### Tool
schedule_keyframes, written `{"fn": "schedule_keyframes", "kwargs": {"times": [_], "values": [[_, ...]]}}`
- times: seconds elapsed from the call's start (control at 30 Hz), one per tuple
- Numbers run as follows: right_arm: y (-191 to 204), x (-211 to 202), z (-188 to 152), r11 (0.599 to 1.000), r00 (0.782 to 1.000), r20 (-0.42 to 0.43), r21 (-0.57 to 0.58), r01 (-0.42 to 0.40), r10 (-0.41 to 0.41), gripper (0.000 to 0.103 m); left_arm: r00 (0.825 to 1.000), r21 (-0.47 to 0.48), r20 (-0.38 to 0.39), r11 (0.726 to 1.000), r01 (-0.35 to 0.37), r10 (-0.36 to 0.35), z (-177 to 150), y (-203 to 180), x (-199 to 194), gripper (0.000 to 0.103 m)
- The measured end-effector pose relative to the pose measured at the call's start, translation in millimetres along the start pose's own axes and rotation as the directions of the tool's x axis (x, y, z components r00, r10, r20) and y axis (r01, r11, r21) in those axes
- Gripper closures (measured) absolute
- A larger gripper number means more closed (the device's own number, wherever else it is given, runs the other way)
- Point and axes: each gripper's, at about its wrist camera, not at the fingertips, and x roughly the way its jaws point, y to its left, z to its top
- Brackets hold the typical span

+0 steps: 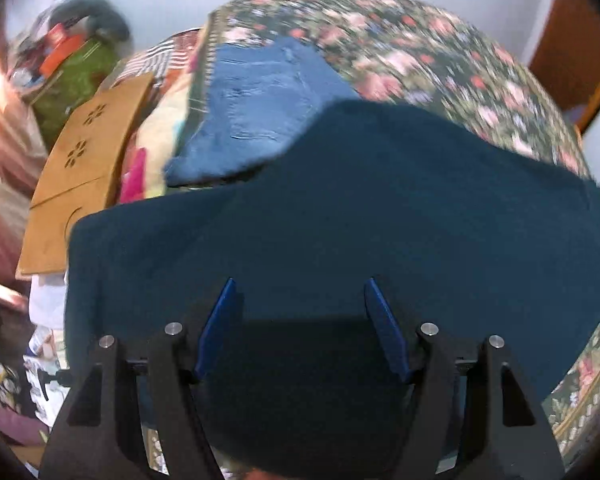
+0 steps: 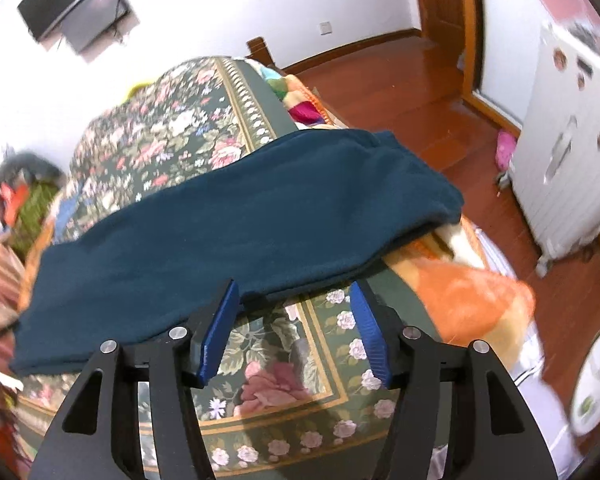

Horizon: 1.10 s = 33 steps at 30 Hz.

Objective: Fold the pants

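Note:
Dark teal pants (image 1: 340, 216) lie flat across the floral bedspread (image 1: 420, 52). In the right wrist view the pants (image 2: 220, 216) stretch as a long band from lower left to upper right, with one end hanging over the bed's right edge. My left gripper (image 1: 300, 292) is open, hovering directly above the teal cloth, with nothing between its blue pads. My right gripper (image 2: 294, 292) is open, just in front of the pants' near edge, above the bedspread (image 2: 284, 380), holding nothing.
Folded blue jeans (image 1: 256, 112) lie on the bed beyond the teal pants. A wooden board (image 1: 84, 168) and clutter sit at the left. An orange blanket (image 2: 468, 292) hangs off the bed's right side, above a wooden floor (image 2: 420, 80) with a white cabinet (image 2: 572, 152).

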Motion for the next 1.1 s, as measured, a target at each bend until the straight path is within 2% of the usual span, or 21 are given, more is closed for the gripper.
{"fn": "schedule_keyframes", "kwargs": {"times": [0.07,0.17,0.47,0.6,0.63,0.7,0.73,0.77,0.87,1.0,1.1], "values": [[-5.5,4.7,-1.0,0.999,1.000,-0.005,0.043,-0.020,0.020,0.049,0.998,0.031,0.027,0.998,-0.050,0.050,-0.8,-11.6,-0.8,0.035],[-12.2,8.7,0.5,0.994,0.999,0.016,0.094,-0.050,0.048,0.049,0.997,0.059,0.034,0.995,-0.077,0.075,-0.4,-17.6,0.7,0.035],[-21.4,36.7,12.7,0.988,0.999,0.019,0.142,-0.052,0.050,0.048,0.997,0.025,0.035,0.998,-0.063,0.062,2.7,-13.5,8.4,0.033],[-25.9,41.2,19.5,0.984,0.998,0.057,0.173,-0.040,0.030,0.049,0.998,0.022,0.036,0.998,-0.059,0.058,3.1,-13.1,8.8,0.033],[-28.6,41.7,21.4,0.980,0.997,0.070,0.192,-0.042,0.029,0.051,0.998,0.024,0.038,0.998,-0.060,0.059,3.0,-13.5,8.8,0.033],[-34.8,42.8,26.6,0.974,0.996,0.087,0.221,-0.041,0.022,0.066,0.997,0.023,0.041,0.998,-0.061,0.060,2.6,-13.9,8.9,0.033],[-37.5,44.5,29.1,0.972,0.996,0.085,0.231,-0.043,0.024,0.077,0.997,0.022,0.042,0.998,-0.061,0.060,2.5,-13.9,8.7,0.033],[-39.7,46.4,31.6,0.969,0.996,0.080,0.240,-0.052,0.033,0.083,0.997,0.020,0.042,0.998,-0.060,0.059,2.5,-13.8,8.5,0.033],[-35.9,42.1,39.8,0.977,0.995,0.091,0.208,-0.053,0.035,0.089,0.998,0.015,0.037,0.998,-0.054,0.053,2.7,-12.2,6.4,0.033],[-5.8,13.0,50.5,0.998,0.985,0.175,0.067,-0.017,0.005,0.092,0.999,-0.004,0.035,1.000,-0.025,0.025,-0.5,-7.3,-0.3,0.033],[22.2,-10.2,62.6,0.999,0.972,0.235,-0.031,-0.027,0.034,0.093,0.999,-0.016,0.037,1.000,-0.007,0.008,-6.5,-3.3,-6.8,0.033]]}}
